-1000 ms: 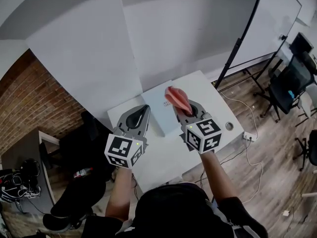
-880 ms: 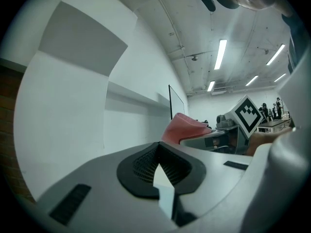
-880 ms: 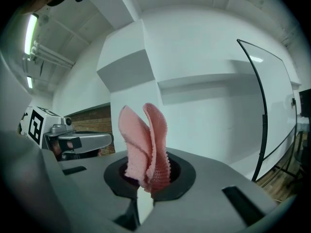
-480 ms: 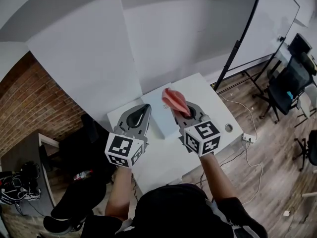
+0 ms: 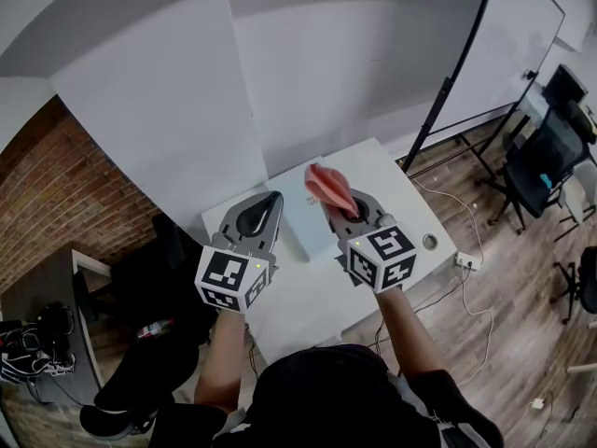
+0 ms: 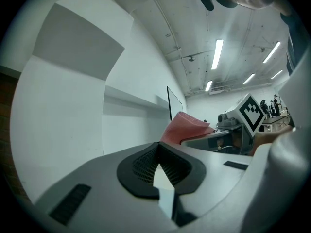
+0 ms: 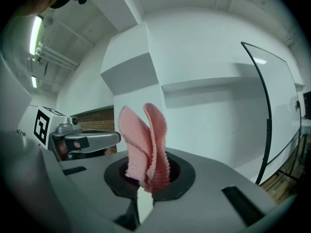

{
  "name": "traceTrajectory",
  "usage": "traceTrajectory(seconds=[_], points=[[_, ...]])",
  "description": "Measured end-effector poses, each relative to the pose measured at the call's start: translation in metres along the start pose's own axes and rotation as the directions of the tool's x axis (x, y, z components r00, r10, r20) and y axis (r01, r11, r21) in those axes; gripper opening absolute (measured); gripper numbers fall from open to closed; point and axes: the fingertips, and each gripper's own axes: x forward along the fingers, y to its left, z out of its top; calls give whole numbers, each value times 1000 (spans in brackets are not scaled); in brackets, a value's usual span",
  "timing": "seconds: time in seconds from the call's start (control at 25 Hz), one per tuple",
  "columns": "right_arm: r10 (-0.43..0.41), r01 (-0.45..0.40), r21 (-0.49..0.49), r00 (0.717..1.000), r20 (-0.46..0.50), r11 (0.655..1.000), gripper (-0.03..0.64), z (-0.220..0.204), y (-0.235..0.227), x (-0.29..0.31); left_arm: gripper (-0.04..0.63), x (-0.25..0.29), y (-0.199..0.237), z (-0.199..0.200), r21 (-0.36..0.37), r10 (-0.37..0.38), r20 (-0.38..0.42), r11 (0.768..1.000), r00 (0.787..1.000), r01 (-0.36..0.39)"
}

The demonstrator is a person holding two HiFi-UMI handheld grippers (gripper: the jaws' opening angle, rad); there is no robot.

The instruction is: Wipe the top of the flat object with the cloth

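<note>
White table [image 5: 300,295], flat object [image 5: 304,220], wood floor [image 5: 508,278]

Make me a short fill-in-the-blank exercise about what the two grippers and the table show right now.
The right gripper has its jaws shut on a crumpled ___ waffle-weave cloth.
The left gripper has its jaws shut on ___.
The pale flat rectangular panel lies on the ___ table.
Missing words: pink; nothing; white.

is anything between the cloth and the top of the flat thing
Nothing visible: the pink waffle-weave cloth, pinched in the right claw, is held over the pale flat rectangular slab, whose visible top is bare.
</note>
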Motion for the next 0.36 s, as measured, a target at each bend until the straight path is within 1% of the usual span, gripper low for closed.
traceTrajectory(seconds=[0.16,0.36], points=[[5,-5,12,1000,5,1000,46,1,-1,-2,11,2,-6,1,22,-17,-5,1000,1000,17],[11,-11,16,1000,6,1000,46,2,-2,-3,11,5,-9,3,18,-19,-6,1000,1000,19]])
